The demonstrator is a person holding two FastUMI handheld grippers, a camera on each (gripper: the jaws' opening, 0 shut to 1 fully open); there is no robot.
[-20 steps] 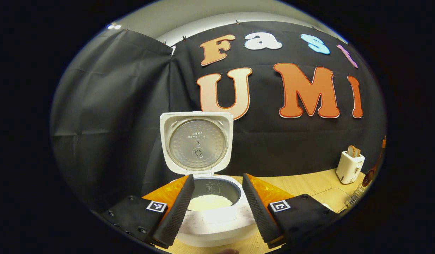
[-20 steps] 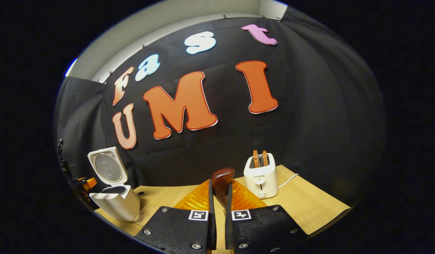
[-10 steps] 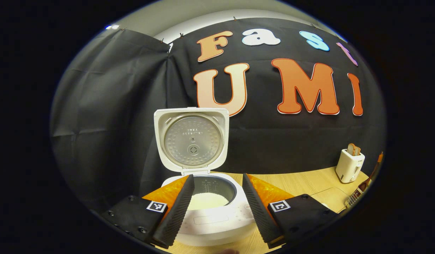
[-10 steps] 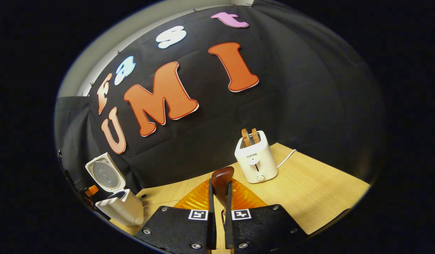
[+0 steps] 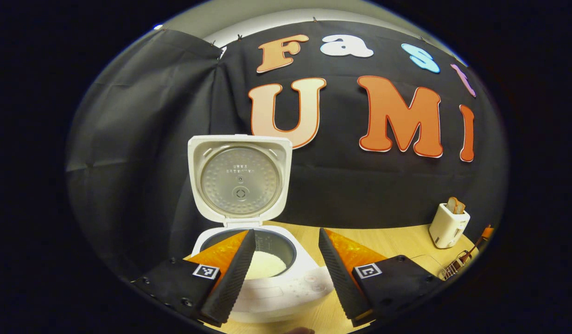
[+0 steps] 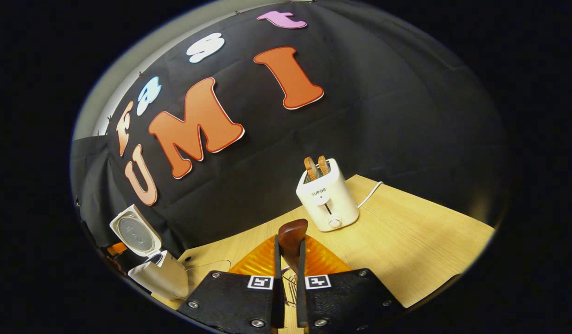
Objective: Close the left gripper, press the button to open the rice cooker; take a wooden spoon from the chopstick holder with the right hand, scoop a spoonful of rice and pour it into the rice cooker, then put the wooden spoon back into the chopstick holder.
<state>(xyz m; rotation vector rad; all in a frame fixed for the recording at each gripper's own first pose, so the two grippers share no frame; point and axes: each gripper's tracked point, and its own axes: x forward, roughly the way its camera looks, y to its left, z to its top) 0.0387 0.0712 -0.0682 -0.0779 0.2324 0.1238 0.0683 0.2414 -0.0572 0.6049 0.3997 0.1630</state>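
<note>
Right gripper (image 6: pixel 286 260) jaws clamp the wooden spoon (image 6: pixel 291 239) — left gripper (image 5: pixel 286 269) jaws spread before the lid-up rice cooker (image 5: pixel 263 273).

"What is my left gripper (image 5: pixel 286 260) doing?"

"Its two fingers (image 5: pixel 230 278) stand wide apart with nothing between them. It points forward and a bit down."

"And my right gripper (image 6: pixel 286 273)?"

"Its fingers (image 6: pixel 277 278) are almost together. They squeeze the wooden spoon (image 6: pixel 291 241) from both sides. I see that gripper far off at the right edge of the left gripper view too, but it is tiny."
</note>
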